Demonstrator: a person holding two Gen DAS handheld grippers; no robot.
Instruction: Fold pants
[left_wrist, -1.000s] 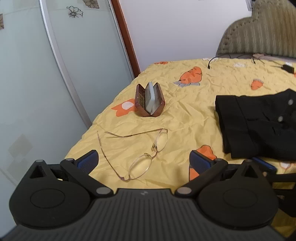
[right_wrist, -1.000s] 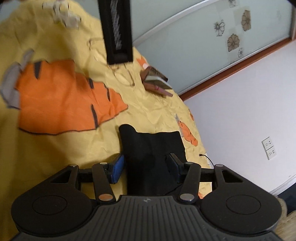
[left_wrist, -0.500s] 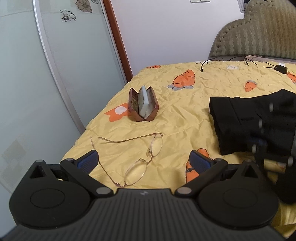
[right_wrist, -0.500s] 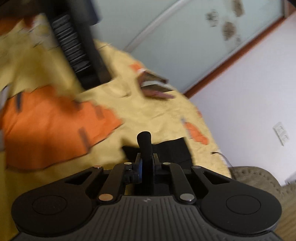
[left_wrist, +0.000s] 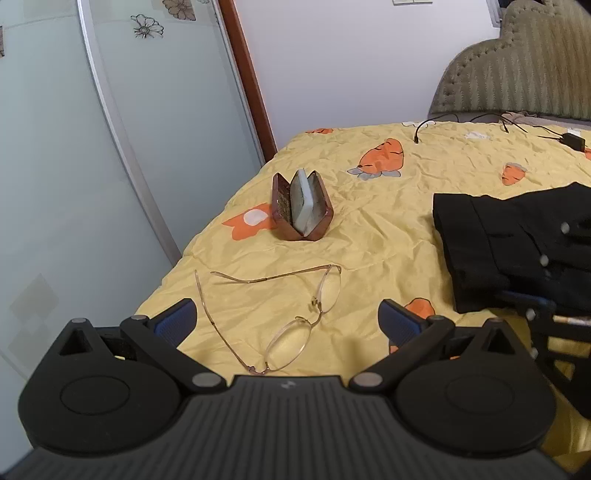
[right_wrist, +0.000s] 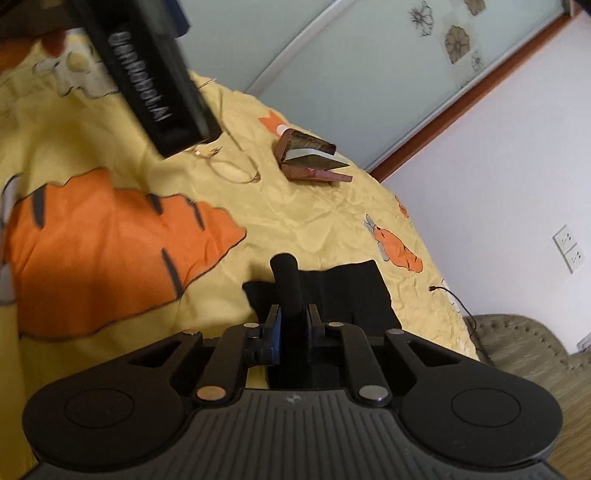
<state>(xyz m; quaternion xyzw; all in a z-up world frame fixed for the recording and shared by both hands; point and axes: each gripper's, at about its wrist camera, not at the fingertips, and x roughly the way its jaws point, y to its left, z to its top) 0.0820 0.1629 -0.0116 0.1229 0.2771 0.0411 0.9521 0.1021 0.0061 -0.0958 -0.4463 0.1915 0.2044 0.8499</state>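
the left claw (left_wrist: 282, 319) is spread wide and holds nothing; its blue-padded fingers (left_wrist: 397, 321) hover above the yellow carrot-print bed cover (left_wrist: 388, 229), near the bed edge that runs along the frosted sliding door (left_wrist: 55, 166). a pair of gold-rimmed glasses (left_wrist: 295, 314) lies unfolded on the cover between the two fingers in the left wrist view. an open brown glasses case (left_wrist: 301, 208) stands on its hinge farther along the same edge, apart from the glasses.

the right claw (right_wrist: 293, 321) is pressed together, pinching a fold of the black pants (right_wrist: 332, 291); a roll of the fabric rises between its fingers. the rest of the pants lies folded flat on the bed cover, well apart from the case and toward the headboard (left_wrist: 524, 66) end. in the left wrist view, the pants (left_wrist: 491, 251) sit at the right side of the frame, with the right claw's body partly over them.

a black cable (left_wrist: 443, 120) and a small black adapter (left_wrist: 571, 140) lie on the cover near the headboard.
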